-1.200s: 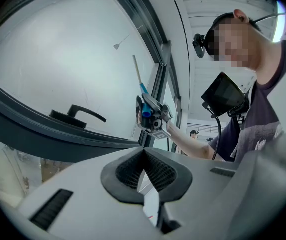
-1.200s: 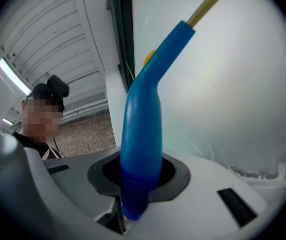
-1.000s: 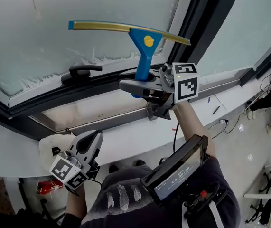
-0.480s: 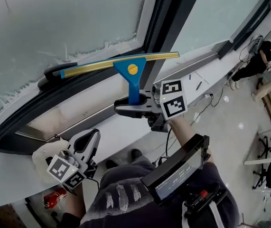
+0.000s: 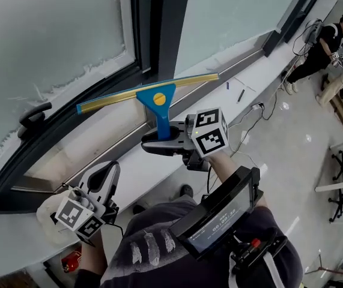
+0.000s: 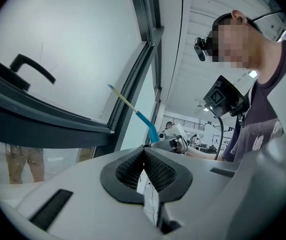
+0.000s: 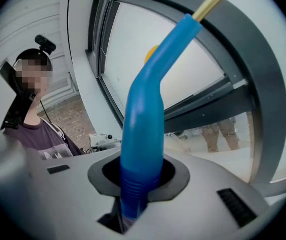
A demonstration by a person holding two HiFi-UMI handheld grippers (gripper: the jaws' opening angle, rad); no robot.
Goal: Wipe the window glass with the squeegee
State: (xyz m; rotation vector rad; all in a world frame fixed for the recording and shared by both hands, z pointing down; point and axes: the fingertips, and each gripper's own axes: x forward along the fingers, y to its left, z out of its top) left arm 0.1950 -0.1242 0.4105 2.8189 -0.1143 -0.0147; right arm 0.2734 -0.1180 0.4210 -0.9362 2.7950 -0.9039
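Note:
The squeegee (image 5: 156, 98) has a blue handle and a long yellow blade bar. It stands upright with my right gripper (image 5: 160, 143) shut on the handle's lower end. Its blade is level with the dark lower frame, below the frosted window glass (image 5: 51, 35). In the right gripper view the blue handle (image 7: 143, 119) rises from between the jaws of the right gripper (image 7: 135, 184). My left gripper (image 5: 107, 174) hangs low at the left, shut on nothing. In the left gripper view the left gripper (image 6: 144, 156) has its pads pressed together, with the squeegee (image 6: 145, 125) beyond them.
A black window handle (image 5: 32, 114) sits on the frame at the left. A dark vertical mullion (image 5: 159, 23) splits the panes. Pens (image 5: 241, 95) lie on the white sill (image 5: 219, 83). A person (image 5: 324, 47) crouches at the far right. A white lump (image 5: 46, 219) lies under my left gripper.
The squeegee has come down off the glass to the level of the lower frame, still in my right gripper. The view has swung along the window. The left gripper has stayed low.

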